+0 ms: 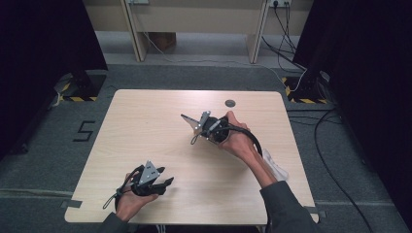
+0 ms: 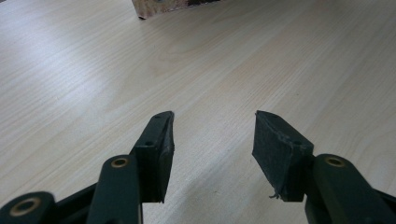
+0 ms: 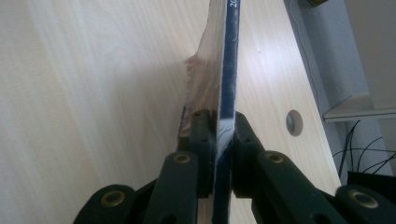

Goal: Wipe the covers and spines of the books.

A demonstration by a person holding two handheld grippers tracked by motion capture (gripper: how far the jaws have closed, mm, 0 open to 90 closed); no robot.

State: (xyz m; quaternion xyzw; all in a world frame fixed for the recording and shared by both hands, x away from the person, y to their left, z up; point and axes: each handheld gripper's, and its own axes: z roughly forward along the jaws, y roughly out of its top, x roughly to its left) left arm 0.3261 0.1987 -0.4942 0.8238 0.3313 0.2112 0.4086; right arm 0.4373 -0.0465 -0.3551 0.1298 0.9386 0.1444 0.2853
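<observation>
Pale wood grain is covering the table (image 1: 145, 121), which is sitting on grey floor between dark curtains. In the high view, the left gripper (image 1: 165, 183) is lying low near the table's front-left corner, cradled in a hand (image 1: 128, 201), its jaws pointing toward the right edge and standing apart. The right gripper (image 1: 194, 127) is hanging over the middle of the table, a little toward the far edge, held by a hand (image 1: 238, 138) whose sleeved forearm is coming in from the front-right corner. A thin flat card (image 1: 189, 119) is jutting from its jaws toward the far-left side; it is too small here to read clearly. A round grommet hole (image 1: 230, 103) is sitting near the far edge.

In the left gripper view, the two black jaws are standing about half apart with bare tabletop (image 2: 196, 70) between them and nothing gripped. A corner of a flat patterned thing (image 2: 159, 7) is showing at the top edge, possibly that same card.

In the right gripper view, the jaws are pressing tight on both faces of the card (image 3: 229, 60), which is being seen edge-on, dark blue along its rim, standing up away from the tabletop (image 3: 93, 93). The grommet hole (image 3: 294, 122) is showing to the right, by the table's edge
</observation>
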